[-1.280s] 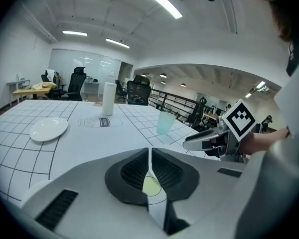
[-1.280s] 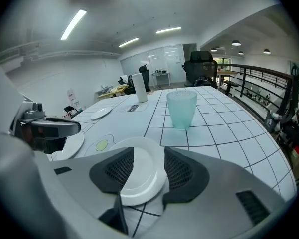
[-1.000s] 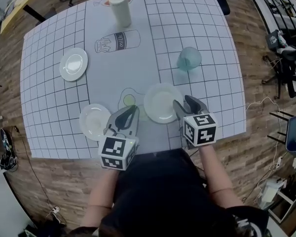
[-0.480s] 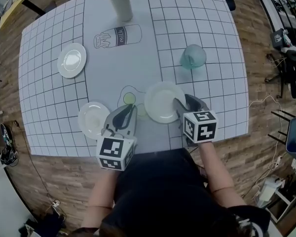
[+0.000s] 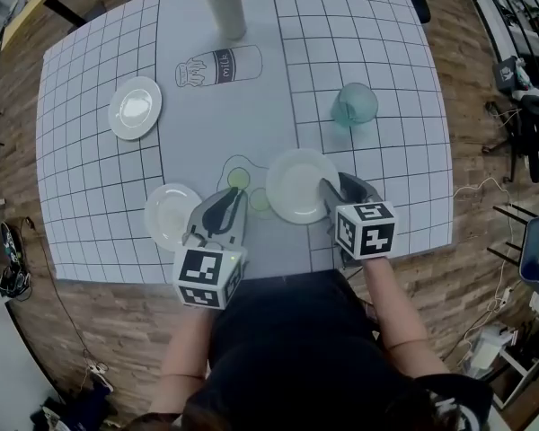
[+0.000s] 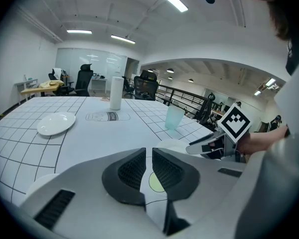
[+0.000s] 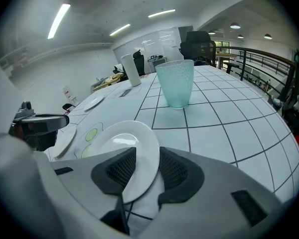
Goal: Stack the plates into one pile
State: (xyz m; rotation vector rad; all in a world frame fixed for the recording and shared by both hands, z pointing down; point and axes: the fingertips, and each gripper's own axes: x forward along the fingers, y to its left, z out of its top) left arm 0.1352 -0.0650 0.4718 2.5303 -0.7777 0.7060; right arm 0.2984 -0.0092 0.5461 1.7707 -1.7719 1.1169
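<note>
Showing no pile yet: far plate (image 5: 135,108), left plate (image 5: 171,215) and middle plate (image 5: 296,185) lie apart on the table (image 5: 386,178). The right gripper (image 7: 147,156) has just been closing its jaws, which straddle the middle plate's rim without yet pinching it. The left gripper (image 6: 148,153), jaws nearly together and empty, hovers beside the left plate.

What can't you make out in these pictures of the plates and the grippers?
- Front left plate: in the head view the left gripper covers its right edge.
- Right gripper: in the right gripper view the fingers have just been closing around the middle plate at its rim; whether both press it is unclear.
- Green cup: contents unreadable, small in the head view, frosted in the right gripper view.
</note>
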